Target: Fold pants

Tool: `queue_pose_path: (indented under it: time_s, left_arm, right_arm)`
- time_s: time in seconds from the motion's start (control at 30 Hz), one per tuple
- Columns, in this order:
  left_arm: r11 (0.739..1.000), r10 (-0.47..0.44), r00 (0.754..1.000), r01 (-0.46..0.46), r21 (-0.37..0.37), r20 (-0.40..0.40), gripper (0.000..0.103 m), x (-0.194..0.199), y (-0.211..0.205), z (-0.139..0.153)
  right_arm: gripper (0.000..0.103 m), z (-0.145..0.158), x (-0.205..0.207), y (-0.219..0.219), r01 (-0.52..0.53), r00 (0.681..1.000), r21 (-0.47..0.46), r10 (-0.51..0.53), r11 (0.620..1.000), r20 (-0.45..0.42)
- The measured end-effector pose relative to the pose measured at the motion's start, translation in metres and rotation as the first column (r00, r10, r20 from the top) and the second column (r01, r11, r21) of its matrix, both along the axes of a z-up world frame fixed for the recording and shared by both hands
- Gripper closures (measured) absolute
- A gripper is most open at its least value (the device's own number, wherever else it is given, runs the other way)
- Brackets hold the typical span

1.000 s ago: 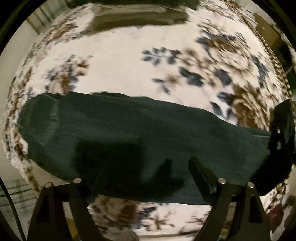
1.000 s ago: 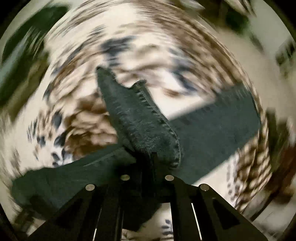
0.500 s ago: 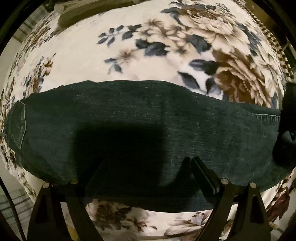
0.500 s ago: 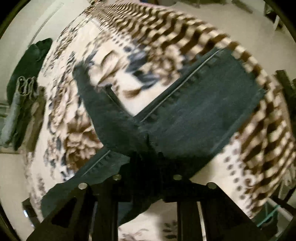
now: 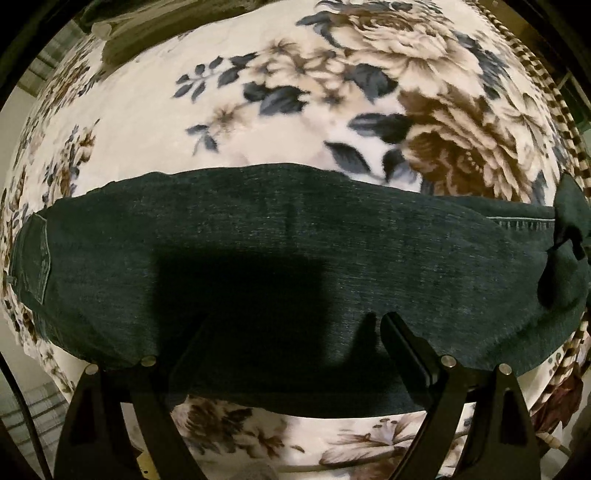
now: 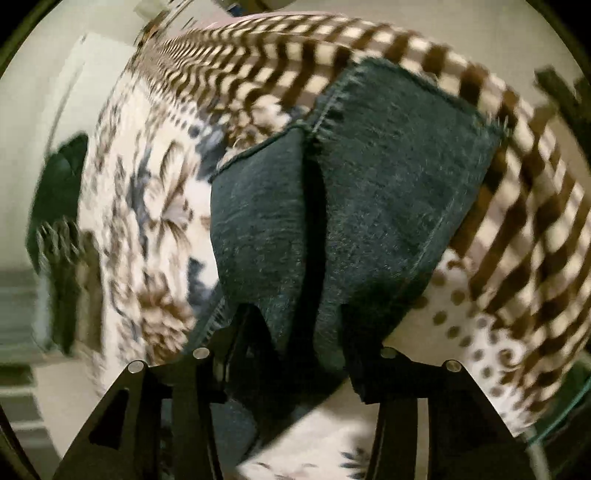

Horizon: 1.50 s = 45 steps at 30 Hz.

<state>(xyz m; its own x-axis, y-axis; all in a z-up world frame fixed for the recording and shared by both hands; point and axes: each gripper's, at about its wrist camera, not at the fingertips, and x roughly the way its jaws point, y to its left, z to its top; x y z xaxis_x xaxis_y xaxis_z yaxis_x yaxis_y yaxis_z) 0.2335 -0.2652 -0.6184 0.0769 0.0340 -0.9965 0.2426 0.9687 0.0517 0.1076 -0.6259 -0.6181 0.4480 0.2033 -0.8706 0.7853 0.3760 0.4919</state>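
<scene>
Dark green-blue denim pants [image 5: 280, 236] lie stretched left to right across a floral blanket [image 5: 258, 103], waistband and back pocket [image 5: 31, 254] at the left. My left gripper [image 5: 291, 328] is open, hovering over the near edge of the pants at mid-leg, holding nothing. My right gripper [image 6: 295, 314] has its jaws slightly apart around a bunched fold of the leg-hem end of the pants [image 6: 369, 177]; the cloth still stands between the fingers. In the left wrist view the right gripper shows as a dark shape [image 5: 569, 236] at the far right on the hem.
The blanket's striped brown-and-cream border [image 6: 498, 206] runs under the hem end at the bed's edge. A dark folded garment [image 6: 59, 192] lies at the far left. A dark pile [image 5: 140, 29] sits at the bed's far side. Floor lies beyond the edges.
My left gripper has moved closer over the pants. My right gripper has swung toward the striped bed edge with the hem, and its jaws have parted a little around the cloth.
</scene>
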Motion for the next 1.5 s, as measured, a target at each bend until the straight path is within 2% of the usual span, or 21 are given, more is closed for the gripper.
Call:
queue_pose_path:
  time_s: [0.13,0.27,0.43,0.6,0.87,0.9,0.93,0.97,1.0,1.03,1.17,1.23,1.27,1.33,1.37,1.4,1.43,1.5]
  left_arm:
    - [1.000,-0.004,1.000,0.004,0.000,0.006,0.012,0.001,-0.001,0.003]
    - [1.000,-0.004,1.000,0.005,-0.003,0.009,0.012,0.001,0.006,0.005]
    - [1.000,-0.007,1.000,0.007,-0.006,0.010,0.012,0.000,0.012,0.008]
    - [1.000,-0.011,1.000,0.011,-0.011,0.015,0.012,-0.002,0.015,0.009]
    - [1.000,-0.019,0.999,0.019,-0.013,0.033,0.012,-0.004,0.014,0.015]
    - [1.000,-0.017,0.999,0.018,-0.014,0.033,0.012,-0.004,0.014,0.016]
    - [1.000,-0.013,0.999,0.014,-0.018,0.031,0.012,-0.004,0.015,0.016]
    - [1.000,-0.008,0.999,0.009,-0.020,0.033,0.012,-0.004,0.016,0.017]
    - [1.000,-0.004,0.999,0.004,-0.022,0.036,0.012,-0.004,0.017,0.019]
    - [1.000,0.001,0.999,0.000,-0.029,0.039,0.012,-0.003,0.017,0.020]
    - [0.998,-0.010,0.999,0.013,-0.060,0.052,0.012,-0.005,0.011,0.028]
    - [0.997,-0.022,0.998,0.025,-0.068,0.050,0.012,-0.008,0.003,0.027]
    - [0.997,-0.026,0.999,0.029,-0.071,0.046,0.012,-0.008,0.001,0.025]
    - [0.997,-0.032,0.999,0.035,-0.076,0.032,0.012,-0.010,-0.005,0.022]
    - [0.996,-0.037,0.999,0.039,-0.077,0.029,0.012,-0.011,-0.007,0.021]
    - [0.996,-0.043,0.999,0.045,-0.077,0.030,0.012,-0.012,-0.009,0.021]
    - [0.996,-0.048,0.998,0.050,-0.077,0.031,0.012,-0.013,-0.011,0.021]
    - [0.995,-0.050,0.998,0.052,-0.080,0.028,0.012,-0.014,-0.013,0.020]
  right_arm:
    - [0.053,0.000,-0.002,0.003,0.043,0.998,0.035,-0.045,0.998,0.043]
    - [0.053,0.012,0.001,0.007,0.012,0.998,-0.020,-0.011,1.000,0.056]
    - [0.036,0.022,0.009,0.008,-0.028,0.997,-0.041,0.031,0.999,0.065]
    - [0.035,0.030,0.015,0.011,-0.050,0.995,-0.063,0.055,0.997,0.079]
    - [0.035,0.030,0.027,0.031,-0.155,0.988,-0.140,0.156,0.978,0.000]
    - [0.039,0.030,0.026,0.032,-0.154,0.988,-0.152,0.156,0.976,-0.002]
    - [0.067,0.030,0.026,0.033,-0.150,0.989,-0.180,0.151,0.972,-0.013]
    - [0.081,0.030,0.027,0.034,-0.151,0.989,-0.195,0.150,0.969,-0.020]
    - [0.084,0.030,0.025,0.033,-0.136,0.991,-0.209,0.130,0.968,-0.043]
    - [0.089,0.034,0.022,0.033,-0.112,0.994,-0.222,0.108,0.969,-0.029]
    - [0.092,0.079,0.005,0.033,-0.065,0.995,-0.369,0.091,0.927,0.052]
    - [0.092,0.082,-0.011,0.025,-0.041,0.998,-0.407,0.056,0.913,0.025]
    - [0.091,0.071,-0.015,0.019,-0.049,0.999,-0.381,0.049,0.923,-0.010]
    - [0.083,0.026,-0.023,-0.002,-0.084,0.991,-0.197,0.062,0.977,-0.115]
    - [0.083,0.010,-0.030,-0.009,-0.067,0.991,-0.119,0.053,0.991,-0.123]
    - [0.074,-0.004,-0.041,-0.020,-0.024,0.996,-0.040,0.020,0.999,-0.086]
    - [0.060,-0.007,-0.048,-0.027,0.004,0.997,-0.029,-0.007,1.000,-0.078]
    - [0.056,-0.006,-0.066,-0.046,0.107,0.994,-0.004,-0.107,0.994,-0.015]
